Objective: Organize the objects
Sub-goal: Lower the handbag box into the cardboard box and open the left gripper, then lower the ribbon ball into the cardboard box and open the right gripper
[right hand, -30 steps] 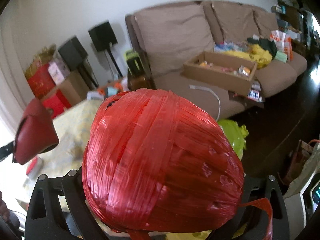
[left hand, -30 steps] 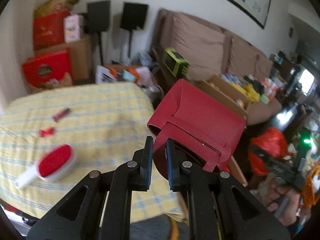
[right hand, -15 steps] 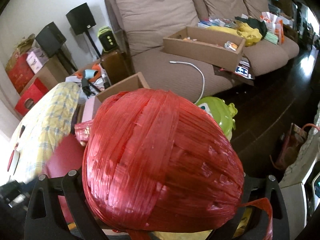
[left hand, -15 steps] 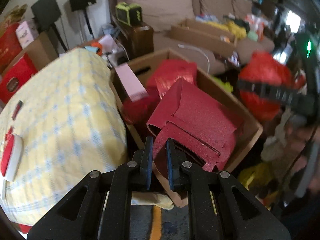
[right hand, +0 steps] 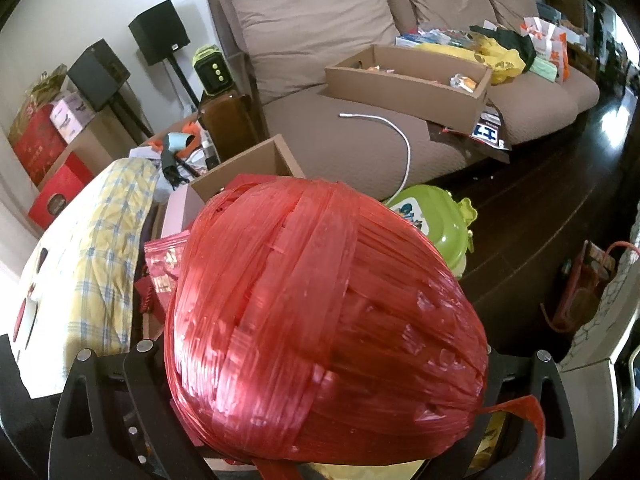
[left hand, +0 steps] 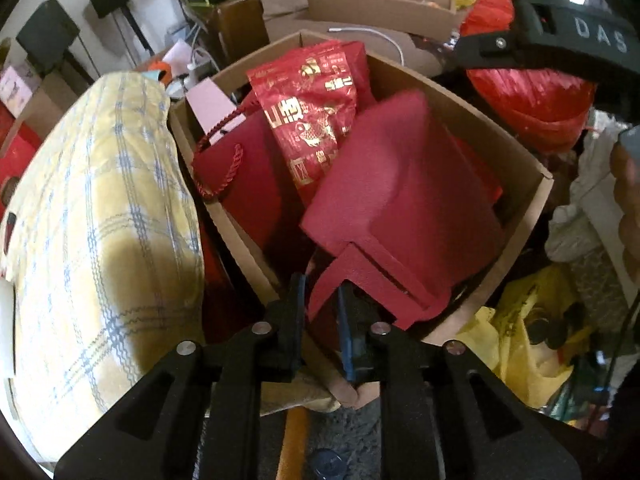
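Your biggest landmark is the worktop [left hand: 100, 208] under its yellow checked cloth, filling the nine o'clock side of the left wrist view. Just beside it, at the centre, stands the open cardboard box [left hand: 516, 152], which already holds a dark red gift bag [left hand: 248, 184] with a cord handle at ten o'clock, a red packet with gold print [left hand: 312, 112] at twelve o'clock, and a pink box [left hand: 212, 108] leaning on the far-left wall. So part of the sorting looks done.

The red leather pouch [left hand: 400, 208] lies tilted across the box's middle, resting on the other things. Your left claw [left hand: 322, 312] at six o'clock has the pouch's strap between its fingers, and the jaws are opening, with a gap showing on the left side of the strap, so the pouch appears to be going free into the box.

Next in size, the red ball of plastic twine [right hand: 324, 320] fills the right wrist view. Your right claw [right hand: 320, 412] stands spread wide and clamped on it, a loose tail trailing at five o'clock. In the left view it hangs at two o'clock, just outside the box's rim.

By my reading, the pouch is nearly delivered and the ball is what remains for the box. A few small red items [right hand: 24, 308] lie on the worktop at nine o'clock of the right view.
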The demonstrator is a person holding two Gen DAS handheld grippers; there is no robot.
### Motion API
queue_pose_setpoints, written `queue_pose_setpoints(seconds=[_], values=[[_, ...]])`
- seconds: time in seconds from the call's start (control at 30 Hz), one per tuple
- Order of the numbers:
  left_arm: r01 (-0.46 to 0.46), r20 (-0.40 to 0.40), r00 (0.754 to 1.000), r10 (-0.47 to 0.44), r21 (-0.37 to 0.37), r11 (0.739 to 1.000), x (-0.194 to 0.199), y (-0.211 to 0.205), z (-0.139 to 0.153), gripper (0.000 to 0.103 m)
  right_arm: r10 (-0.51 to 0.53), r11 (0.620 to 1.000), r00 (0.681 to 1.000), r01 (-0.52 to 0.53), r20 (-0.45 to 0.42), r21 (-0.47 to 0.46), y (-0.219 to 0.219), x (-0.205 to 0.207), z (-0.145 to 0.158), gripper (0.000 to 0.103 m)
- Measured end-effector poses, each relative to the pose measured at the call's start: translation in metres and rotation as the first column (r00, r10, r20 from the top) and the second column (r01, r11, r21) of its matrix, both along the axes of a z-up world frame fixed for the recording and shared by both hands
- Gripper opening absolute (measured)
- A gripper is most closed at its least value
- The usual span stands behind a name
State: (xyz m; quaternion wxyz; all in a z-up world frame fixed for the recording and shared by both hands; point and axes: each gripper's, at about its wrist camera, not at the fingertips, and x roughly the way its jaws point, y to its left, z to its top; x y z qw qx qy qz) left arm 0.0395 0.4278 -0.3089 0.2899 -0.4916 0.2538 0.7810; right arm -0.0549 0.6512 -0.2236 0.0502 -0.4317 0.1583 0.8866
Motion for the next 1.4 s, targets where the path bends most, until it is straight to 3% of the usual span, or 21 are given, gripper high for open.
queue_pose_setpoints(seconds=[0.27,0.37,0.5,0.6,0.67,0.73,0.77,0.9,1.0,1.17,1.4], values=[[-0.002,0.098,0.995,-0.007,0.089,0.996,0.006,-0.021,0.02,0.037,-0.003,1.0,1.0,0.003,0.013,-0.006,0.003,0.001,-0.004,0.096],[-0.035,0.092,0.995,0.024,0.126,0.991,0.006,-0.037,0.037,0.051,-0.002,1.0,1.0,0.002,0.02,-0.008,0.004,0.001,-0.006,0.096],[-0.116,0.127,0.988,0.087,0.236,0.965,-0.009,-0.07,0.06,0.051,-0.005,1.0,1.0,0.006,0.014,-0.016,0.004,0.0,-0.007,0.096],[-0.153,0.217,0.973,0.083,0.328,0.932,-0.018,-0.089,0.066,0.05,-0.003,1.0,1.0,0.003,0.02,-0.026,0.003,-0.007,-0.011,0.096],[-0.157,0.241,0.967,0.079,0.324,0.933,-0.021,-0.092,0.069,0.051,0.002,1.0,1.0,-0.001,0.024,-0.018,-0.001,-0.014,-0.013,0.096],[-0.158,0.205,0.974,0.098,0.3,0.941,-0.019,-0.093,0.079,0.054,0.025,1.0,0.999,-0.025,0.021,0.0,-0.006,-0.019,-0.012,0.096],[-0.159,0.192,0.976,0.103,0.304,0.939,-0.018,-0.094,0.083,0.059,0.039,0.999,0.999,-0.04,0.012,0.016,-0.01,-0.021,-0.012,0.096],[-0.181,0.211,0.972,0.109,0.362,0.914,-0.018,-0.105,0.098,0.06,0.066,0.997,0.998,-0.067,0.025,0.042,-0.017,-0.032,-0.019,0.096],[-0.201,0.208,0.969,0.134,0.347,0.916,-0.023,-0.109,0.097,0.06,0.087,0.994,0.994,-0.091,0.07,0.053,-0.025,-0.049,-0.036,0.096],[-0.238,0.23,0.959,0.165,0.341,0.909,-0.027,-0.117,0.092,0.06,0.138,0.97,0.982,-0.16,0.125,0.183,-0.048,-0.067,-0.052,0.097],[-0.232,0.199,0.965,0.171,0.341,0.911,-0.022,-0.116,0.097,0.06,0.139,0.981,0.987,-0.149,0.084,0.125,-0.033,-0.056,-0.053,0.102]])
